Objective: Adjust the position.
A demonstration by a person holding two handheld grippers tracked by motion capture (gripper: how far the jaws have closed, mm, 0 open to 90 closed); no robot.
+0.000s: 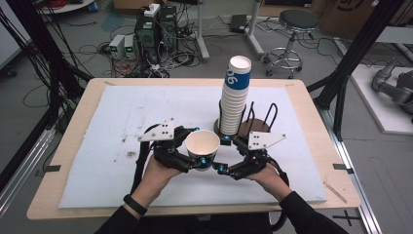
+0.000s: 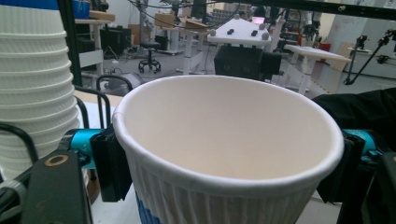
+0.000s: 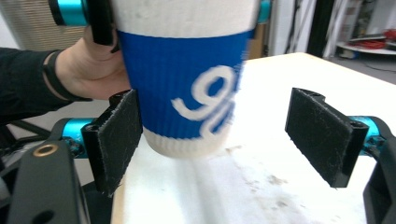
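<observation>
A white ribbed paper cup [image 1: 202, 146] with a blue band stands upright just above the white mat, mouth up and empty. My left gripper [image 1: 199, 146] is shut on it; in the left gripper view the black pads [image 2: 109, 163] press the cup [image 2: 224, 140] just under its rim. From the right, my right gripper [image 1: 224, 154] faces the cup. In the right gripper view that gripper [image 3: 219, 140] is open, its pads either side of the cup's [image 3: 187, 93] lower part, the right pad [image 3: 322, 135] well clear of it.
A tall stack of the same cups [image 1: 235, 97] stands in a black wire holder [image 1: 265, 114] on a round wooden base, right behind the grippers. The white mat [image 1: 122, 126] covers most of the wooden table [image 1: 78, 112]. Stools and cables lie beyond.
</observation>
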